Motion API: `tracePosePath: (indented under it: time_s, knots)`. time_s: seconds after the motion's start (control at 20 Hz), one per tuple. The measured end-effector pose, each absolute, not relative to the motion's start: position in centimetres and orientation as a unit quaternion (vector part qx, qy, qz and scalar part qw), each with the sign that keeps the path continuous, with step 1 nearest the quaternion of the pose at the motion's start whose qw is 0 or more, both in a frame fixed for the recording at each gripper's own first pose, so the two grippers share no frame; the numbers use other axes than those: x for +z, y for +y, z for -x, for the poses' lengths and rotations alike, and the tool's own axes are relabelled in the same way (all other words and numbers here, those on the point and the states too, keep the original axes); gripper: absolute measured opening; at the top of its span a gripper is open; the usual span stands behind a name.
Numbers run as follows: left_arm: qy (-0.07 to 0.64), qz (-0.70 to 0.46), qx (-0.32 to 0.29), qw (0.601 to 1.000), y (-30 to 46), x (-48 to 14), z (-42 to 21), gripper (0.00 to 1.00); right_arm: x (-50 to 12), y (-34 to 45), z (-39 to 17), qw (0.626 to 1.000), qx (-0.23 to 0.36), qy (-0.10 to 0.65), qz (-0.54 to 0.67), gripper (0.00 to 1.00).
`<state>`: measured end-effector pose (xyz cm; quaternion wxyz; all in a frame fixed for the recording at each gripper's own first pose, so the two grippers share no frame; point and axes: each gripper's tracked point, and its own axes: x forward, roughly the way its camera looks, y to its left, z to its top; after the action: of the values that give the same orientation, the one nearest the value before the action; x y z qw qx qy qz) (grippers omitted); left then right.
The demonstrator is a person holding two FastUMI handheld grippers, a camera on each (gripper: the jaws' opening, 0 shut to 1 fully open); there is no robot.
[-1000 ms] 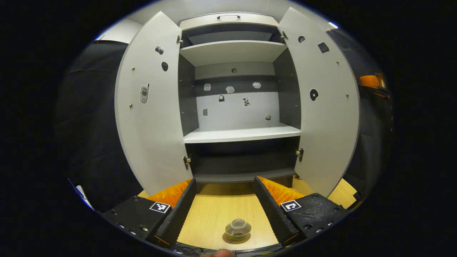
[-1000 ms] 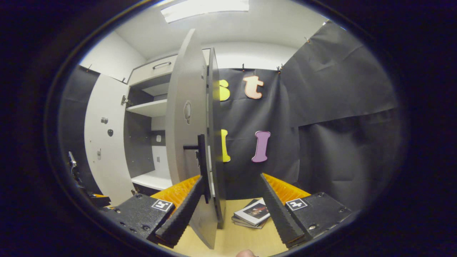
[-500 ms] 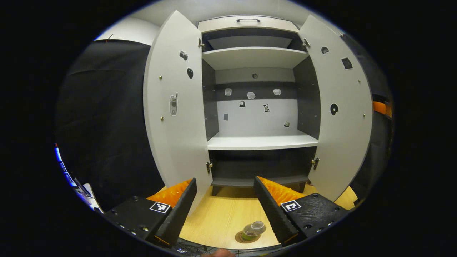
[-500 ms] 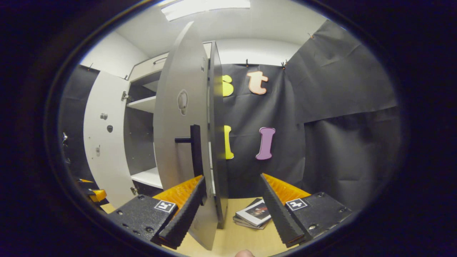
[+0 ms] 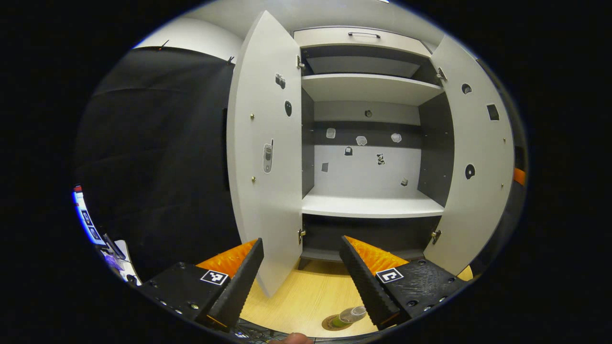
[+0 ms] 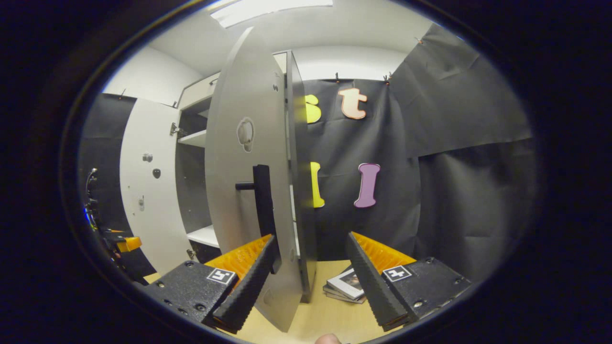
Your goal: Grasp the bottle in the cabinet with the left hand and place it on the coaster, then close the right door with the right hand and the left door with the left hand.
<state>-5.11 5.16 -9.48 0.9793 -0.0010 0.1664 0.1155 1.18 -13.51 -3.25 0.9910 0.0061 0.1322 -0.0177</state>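
Observation:
The grey cabinet (image 5: 370, 205) stands with both doors open and bare shelves. A small clear bottle (image 5: 351, 315) with greenish liquid stands on a round brown coaster (image 5: 332, 325) on the wooden table, low beside my left gripper's right finger. My left gripper (image 5: 301, 282) is open and holds nothing, with the left door (image 5: 260, 157) just ahead of it. In the right gripper view the right door (image 6: 239, 191) is seen almost edge-on, with its black handle (image 6: 262, 196) facing me. My right gripper (image 6: 311, 282) is open, and the door's lower edge runs between its fingers.
A small stack of books (image 6: 346, 286) lies on the table behind the right door. Black cloth walls close in both sides. The left door (image 6: 146, 191) and the other gripper (image 6: 122, 243) appear at the far left of the right gripper view.
The left gripper has swung left, so the cabinet and bottle slid right in its view. The right gripper has come closer to the right door, whose handle now looms larger.

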Motion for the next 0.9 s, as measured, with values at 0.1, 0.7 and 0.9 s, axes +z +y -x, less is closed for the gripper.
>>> tracePosePath:
  time_s: [0.1, 0.7, 0.9]
  knots:
    - [0.158, 0.001, 0.12, 0.98, 6.0, -8.5, 5.3, 0.96, -3.4, -13.1, -1.3, 0.991, -0.005, 0.134, -0.004, 0.93]
    - [0.168, 0.035, 0.17, 0.97, 13.0, -7.8, 7.3, 0.95, -4.5, -7.4, -2.2, 0.989, 0.041, 0.139, -0.022, 0.94]
    - [0.166, 0.053, 0.174, 0.969, 15.3, -7.9, 7.6, 0.95, -4.8, -6.0, -2.7, 0.989, 0.043, 0.14, -0.017, 0.93]
